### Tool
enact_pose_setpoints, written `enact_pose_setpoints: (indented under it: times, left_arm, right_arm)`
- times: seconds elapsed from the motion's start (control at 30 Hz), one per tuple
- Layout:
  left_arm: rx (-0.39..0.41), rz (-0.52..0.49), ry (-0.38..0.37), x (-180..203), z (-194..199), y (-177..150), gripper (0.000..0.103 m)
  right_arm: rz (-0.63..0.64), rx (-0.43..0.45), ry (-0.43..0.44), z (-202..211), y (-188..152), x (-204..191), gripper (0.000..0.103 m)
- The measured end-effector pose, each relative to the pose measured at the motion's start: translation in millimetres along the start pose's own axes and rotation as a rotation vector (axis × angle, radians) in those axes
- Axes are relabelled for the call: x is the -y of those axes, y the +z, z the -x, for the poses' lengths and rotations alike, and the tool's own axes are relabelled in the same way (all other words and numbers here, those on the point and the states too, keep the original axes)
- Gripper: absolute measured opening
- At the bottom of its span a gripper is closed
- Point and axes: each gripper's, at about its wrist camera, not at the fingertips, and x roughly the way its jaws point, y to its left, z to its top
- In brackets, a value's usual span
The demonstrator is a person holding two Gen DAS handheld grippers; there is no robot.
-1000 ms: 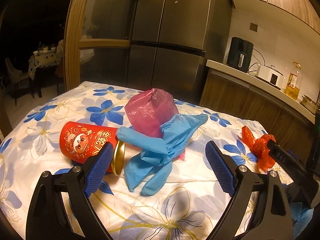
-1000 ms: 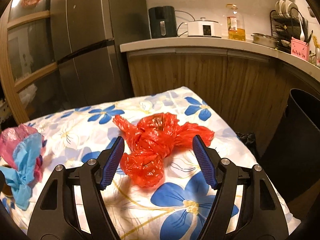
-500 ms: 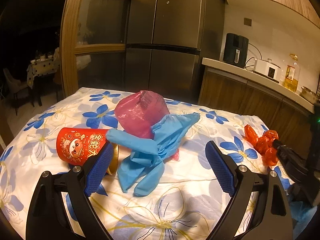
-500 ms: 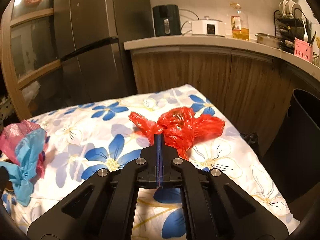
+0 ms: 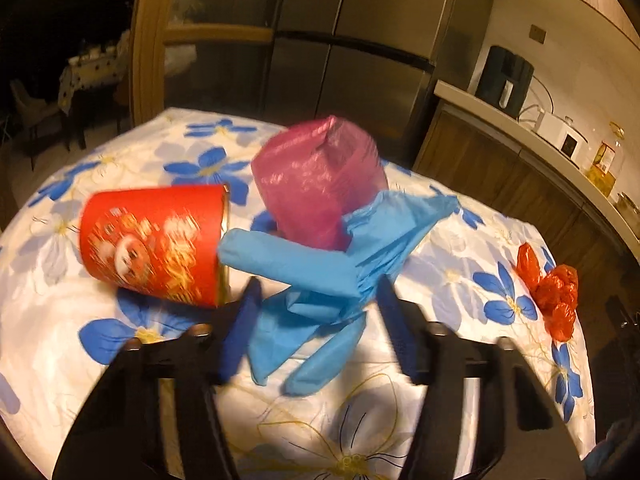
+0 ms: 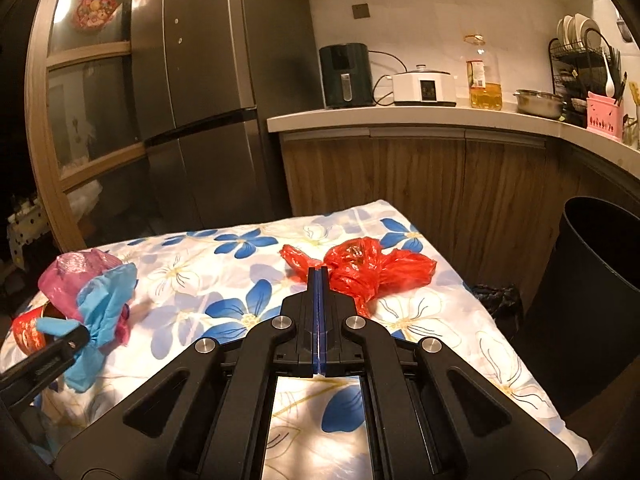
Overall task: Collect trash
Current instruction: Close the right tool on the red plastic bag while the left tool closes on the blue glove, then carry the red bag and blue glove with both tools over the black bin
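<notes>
A blue glove [image 5: 320, 280] lies crumpled on the flowered tablecloth against a pink plastic bag [image 5: 316, 188] and a red paper cup [image 5: 156, 244] lying on its side. My left gripper [image 5: 316, 312] is blurred, its jaws partly apart around the glove. My right gripper [image 6: 319, 276] is shut on the crumpled red plastic bag [image 6: 372, 268], held just above the cloth near the table's right side. The red bag also shows in the left wrist view [image 5: 554, 292]. The glove pile shows in the right wrist view [image 6: 100, 304].
A black trash bin [image 6: 588, 304] stands on the floor right of the table. A dark crumpled bag [image 6: 496, 296] lies between table and cabinets. The fridge [image 6: 208, 92] and counter [image 6: 420, 114] with appliances stand behind.
My left gripper moved forward to the glove and its jaws narrowed from wide open. My right gripper shut on the red bag and has lifted it slightly.
</notes>
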Motion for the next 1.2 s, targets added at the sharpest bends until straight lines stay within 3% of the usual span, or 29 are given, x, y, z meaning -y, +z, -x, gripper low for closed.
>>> enact_pose_setpoints:
  times: [0.03, 0.13, 0.3, 0.37, 0.4, 0.43, 0.47, 0.67, 0.87, 0.97, 1.03, 1.07, 1.2]
  left_arm:
    - [-0.015, 0.005, -0.009, -1.3, -2.9, -0.4, 0.034]
    - [-0.027, 0.025, -0.038, -4.9, -5.0, -1.2, 0.014]
    - [0.001, 0.029, -0.09, -5.0, 10.6, -4.6, 0.004]
    - [0.032, 0.026, -0.112, -5.9, 23.8, -6.0, 0.004]
    - [0.041, 0.026, -0.12, -6.4, 28.9, -6.1, 0.003]
    - [0.052, 0.028, -0.136, -7.2, 36.3, -7.3, 0.003]
    - [0.063, 0.029, -0.149, -8.0, 43.4, -8.4, 0.003]
    - [0.153, -0.007, -0.212, -4.3, 80.9, -10.9, 0.003]
    - [0.221, -0.027, -0.247, -1.3, 105.6, -4.1, 0.003]
    - [0.241, -0.033, -0.251, 0.0, 110.8, -1.6, 0.003]
    - [0.253, -0.036, -0.25, 0.2, 112.8, -0.4, 0.003]
    - [0.255, -0.035, -0.252, 0.2, 113.3, -0.1, 0.003]
    - [0.247, -0.033, -0.261, 0.0, 112.4, 0.1, 0.003]
  right_arm:
    - [-0.002, 0.001, 0.002, 1.5, 0.4, 1.5, 0.0]
    - [-0.003, 0.004, -0.002, 4.0, 0.2, 5.2, 0.0]
    - [-0.023, -0.018, 0.003, 0.2, 0.0, 12.8, 0.002]
    - [-0.025, -0.041, 0.004, -4.4, -0.1, 15.7, 0.021]
    - [-0.035, -0.046, 0.008, -5.6, -0.9, 16.5, 0.051]
    - [-0.048, -0.042, 0.011, -6.2, -1.3, 18.2, 0.07]
    - [-0.059, -0.033, 0.012, -6.6, -1.6, 18.7, 0.071]
    - [-0.004, -0.082, -0.036, -32.7, -4.5, 8.7, 0.071]
    - [-0.022, -0.154, -0.07, -59.2, -7.2, 9.3, 0.064]
    - [-0.034, -0.213, -0.084, -72.6, -12.2, 13.0, 0.05]
    - [-0.049, -0.243, -0.082, -78.9, -14.9, 16.3, 0.031]
    - [-0.053, -0.251, -0.075, -80.3, -15.9, 17.4, 0.027]
    - [-0.052, -0.212, -0.048, -69.2, -11.2, 16.9, 0.012]
